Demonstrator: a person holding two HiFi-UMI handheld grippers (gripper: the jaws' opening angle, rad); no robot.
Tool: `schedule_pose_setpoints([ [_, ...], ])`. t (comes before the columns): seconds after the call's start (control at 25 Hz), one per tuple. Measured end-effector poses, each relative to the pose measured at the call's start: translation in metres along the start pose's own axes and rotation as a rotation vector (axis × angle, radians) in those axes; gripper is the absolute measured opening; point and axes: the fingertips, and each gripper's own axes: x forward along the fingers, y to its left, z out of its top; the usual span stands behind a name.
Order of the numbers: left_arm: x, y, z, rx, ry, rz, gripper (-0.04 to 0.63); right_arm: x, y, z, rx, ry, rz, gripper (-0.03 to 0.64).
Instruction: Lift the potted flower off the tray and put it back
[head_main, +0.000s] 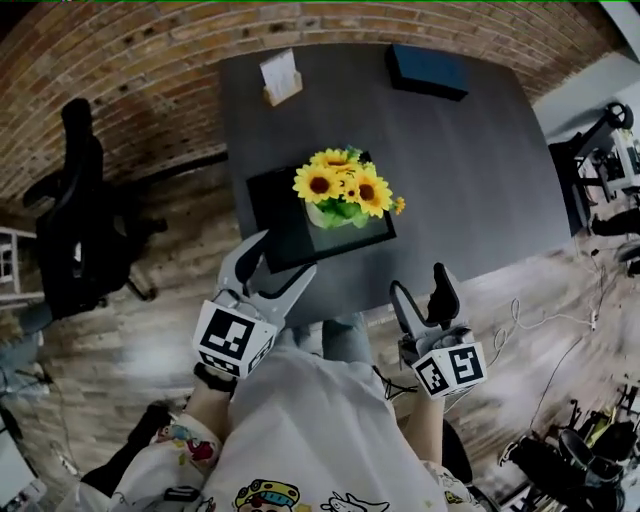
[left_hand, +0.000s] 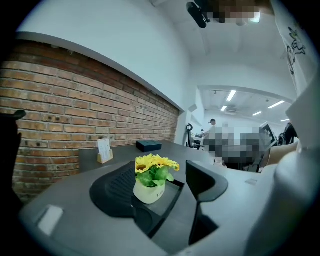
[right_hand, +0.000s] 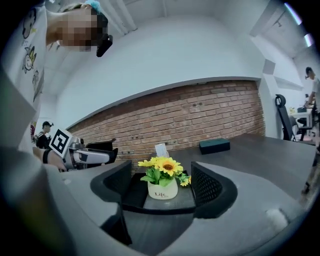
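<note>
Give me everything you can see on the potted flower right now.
The potted flower is a bunch of yellow sunflowers with green leaves in a cream, ceramic-looking pot printed "Life". It stands upright on the black tray, right of centre in the head view, on the dark table. Only the tray touches it.

You are holding the left gripper (head_main: 286, 254) and the right gripper (head_main: 420, 280) side by side, pointing forward, both with jaws wide apart and empty.

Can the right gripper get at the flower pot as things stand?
Probably yes: the right gripper is open and aimed at the pot on the tray, and nothing stands between them.
</note>
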Motion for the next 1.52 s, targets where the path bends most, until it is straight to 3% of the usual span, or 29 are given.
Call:
schedule_pose_setpoints([
  [0.4,0.032,0.007,0.02,-0.048,-0.065,0.273,0.348,0.078,-0.03,0.036,-0.097,0.011,0.36,0.376],
  [0.88,0.04,-0.01,0.024,-0.093,-0.09,0.487,0.357,0.103,-0.049,0.046,-0.151,0.035,0.611,0.39],
  [1.16,0.034,-0.011,0.022,-0.101,-0.08,0.533,0.357,0.103,-0.037,0.046,-0.171,0.052,0.693,0.396],
  [1.52,0.044,-0.005,0.024,-0.103,-0.069,0.466,0.357,0.109,-0.036,0.042,-0.16,0.077,0.658,0.397],
])
